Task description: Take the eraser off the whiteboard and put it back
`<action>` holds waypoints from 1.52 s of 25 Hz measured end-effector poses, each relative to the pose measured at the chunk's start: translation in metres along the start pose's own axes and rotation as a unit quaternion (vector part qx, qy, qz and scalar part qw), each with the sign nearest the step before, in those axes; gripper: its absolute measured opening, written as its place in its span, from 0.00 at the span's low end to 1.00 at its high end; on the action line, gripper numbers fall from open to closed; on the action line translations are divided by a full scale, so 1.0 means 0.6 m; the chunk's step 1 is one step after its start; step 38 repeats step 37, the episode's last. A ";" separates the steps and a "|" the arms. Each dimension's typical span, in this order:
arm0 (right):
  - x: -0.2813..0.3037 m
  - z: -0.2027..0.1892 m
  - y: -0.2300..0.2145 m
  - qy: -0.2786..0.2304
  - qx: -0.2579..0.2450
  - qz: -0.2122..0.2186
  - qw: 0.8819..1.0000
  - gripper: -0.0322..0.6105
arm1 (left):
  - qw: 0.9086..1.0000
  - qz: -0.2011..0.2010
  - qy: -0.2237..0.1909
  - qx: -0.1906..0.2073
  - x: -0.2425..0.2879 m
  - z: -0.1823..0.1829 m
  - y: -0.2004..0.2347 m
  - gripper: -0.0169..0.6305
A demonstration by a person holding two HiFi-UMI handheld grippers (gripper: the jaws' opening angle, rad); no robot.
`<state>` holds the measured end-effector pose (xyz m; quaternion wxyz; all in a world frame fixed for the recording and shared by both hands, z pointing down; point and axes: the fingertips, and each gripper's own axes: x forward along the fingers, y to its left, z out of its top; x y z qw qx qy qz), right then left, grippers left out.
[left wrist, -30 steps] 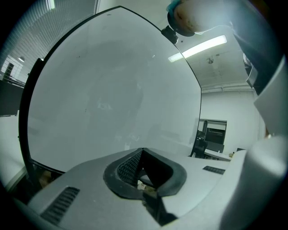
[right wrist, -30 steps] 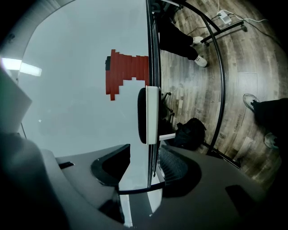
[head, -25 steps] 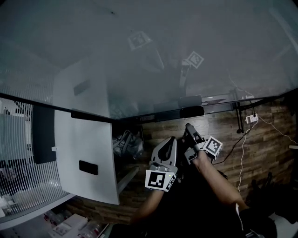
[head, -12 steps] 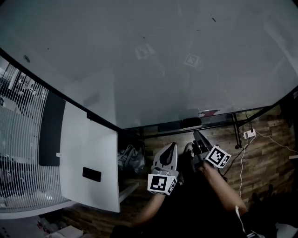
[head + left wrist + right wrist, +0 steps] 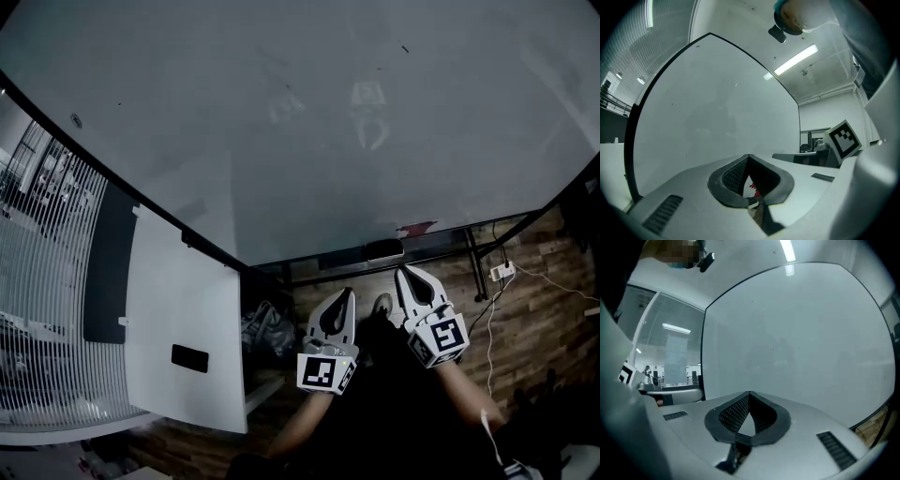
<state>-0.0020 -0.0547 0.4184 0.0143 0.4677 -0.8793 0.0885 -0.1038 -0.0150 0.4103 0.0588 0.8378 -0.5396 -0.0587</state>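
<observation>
The whiteboard fills the upper head view, and both gripper views face it. A dark oblong block, apparently the eraser, sits at the board's lower edge, with a small red mark beside it. My left gripper is shut and empty, pointing at the board just below and left of the eraser. My right gripper is also shut with nothing between its jaws. Its tips lie just below and right of the eraser, apart from it.
A white panel with a dark handle stands at the left, beside slatted blinds. A grey bag lies on the wooden floor below the board. A white power strip and cable hang at the right.
The right gripper has risen and rolled, so its marker cube now faces the head camera. The left gripper rose slightly. The head view tilted up, so more whiteboard shows.
</observation>
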 end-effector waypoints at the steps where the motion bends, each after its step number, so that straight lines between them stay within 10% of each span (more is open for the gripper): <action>1: -0.004 -0.001 0.004 0.001 -0.014 -0.003 1.000 0.07 | 1.000 -0.001 -0.002 0.005 0.000 -0.001 -0.001 0.04; 38: -0.003 -0.041 0.024 0.020 -0.041 0.007 0.999 0.07 | 1.000 -0.009 0.024 -0.002 -0.006 -0.034 0.004 0.04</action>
